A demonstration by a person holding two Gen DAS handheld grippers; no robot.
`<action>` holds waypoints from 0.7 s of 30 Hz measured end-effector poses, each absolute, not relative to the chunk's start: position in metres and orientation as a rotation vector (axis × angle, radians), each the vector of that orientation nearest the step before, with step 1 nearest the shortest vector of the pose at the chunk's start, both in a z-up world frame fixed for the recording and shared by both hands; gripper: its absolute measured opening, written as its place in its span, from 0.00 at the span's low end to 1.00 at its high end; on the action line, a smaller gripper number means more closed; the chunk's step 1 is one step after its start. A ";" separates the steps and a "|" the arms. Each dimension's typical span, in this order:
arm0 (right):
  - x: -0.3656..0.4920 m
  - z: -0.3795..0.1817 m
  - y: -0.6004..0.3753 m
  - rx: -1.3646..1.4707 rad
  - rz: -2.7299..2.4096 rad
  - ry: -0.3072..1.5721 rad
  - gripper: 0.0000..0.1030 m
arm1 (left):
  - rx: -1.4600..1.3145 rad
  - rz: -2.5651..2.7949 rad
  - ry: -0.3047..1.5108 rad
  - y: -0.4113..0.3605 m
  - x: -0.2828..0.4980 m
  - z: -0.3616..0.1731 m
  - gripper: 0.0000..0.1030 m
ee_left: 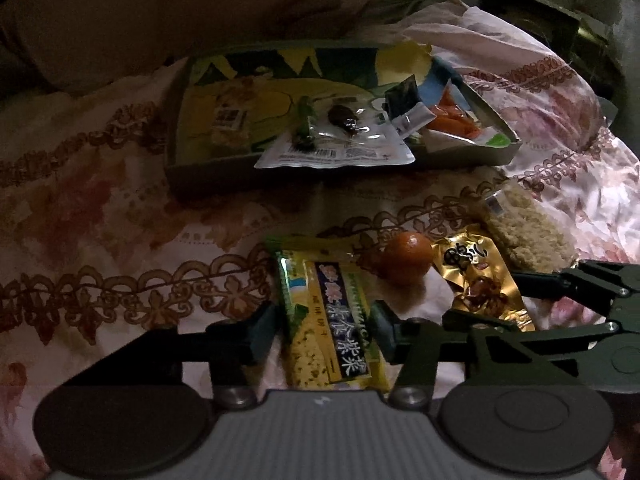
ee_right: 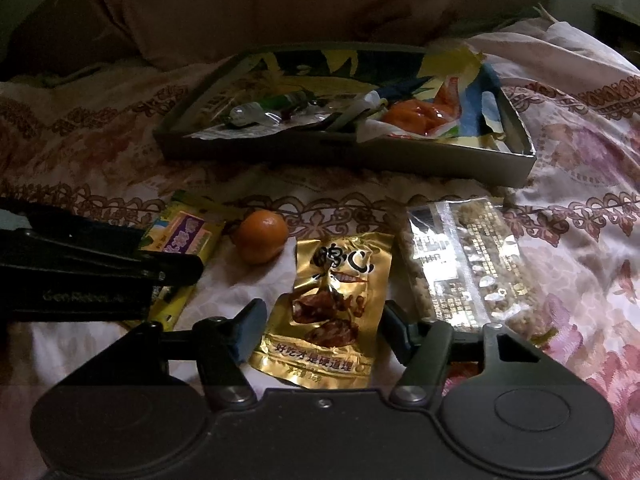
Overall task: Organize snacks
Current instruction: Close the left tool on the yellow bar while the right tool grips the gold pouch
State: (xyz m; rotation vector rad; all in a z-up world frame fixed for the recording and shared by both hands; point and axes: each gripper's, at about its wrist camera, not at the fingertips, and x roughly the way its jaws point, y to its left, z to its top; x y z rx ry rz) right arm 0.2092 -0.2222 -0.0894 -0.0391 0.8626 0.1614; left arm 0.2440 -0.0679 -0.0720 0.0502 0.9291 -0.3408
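The yellow-green crinkly seaweed-cracker packet (ee_left: 332, 312) lies on the floral bedspread (ee_left: 100, 240), flanked by the left gripper (ee_left: 324, 328), whose fingers (ee_left: 260, 332) sit against its edges; whether they truly pinch it I cannot tell. Just beside it rest a small orange mandarin (ee_left: 410, 258) and a gold foil pouch (ee_right: 328, 312), straddled by the right gripper (ee_right: 320, 330) with its fingers (ee_right: 248, 330) spread, not gripping. I judge this the pick-up step; next comes lifting each snack into the shallow printed cardboard tray (ee_right: 360, 160) beyond.
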 end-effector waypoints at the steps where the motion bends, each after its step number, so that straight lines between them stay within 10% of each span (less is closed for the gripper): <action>1: 0.209 -0.089 -0.222 -0.039 0.160 0.863 0.62 | 0.039 -0.341 0.934 -0.066 0.245 -0.072 0.51; 21: 0.187 -0.082 -0.226 -0.044 0.126 0.891 0.58 | -0.020 -0.313 1.026 -0.050 0.216 -0.066 0.50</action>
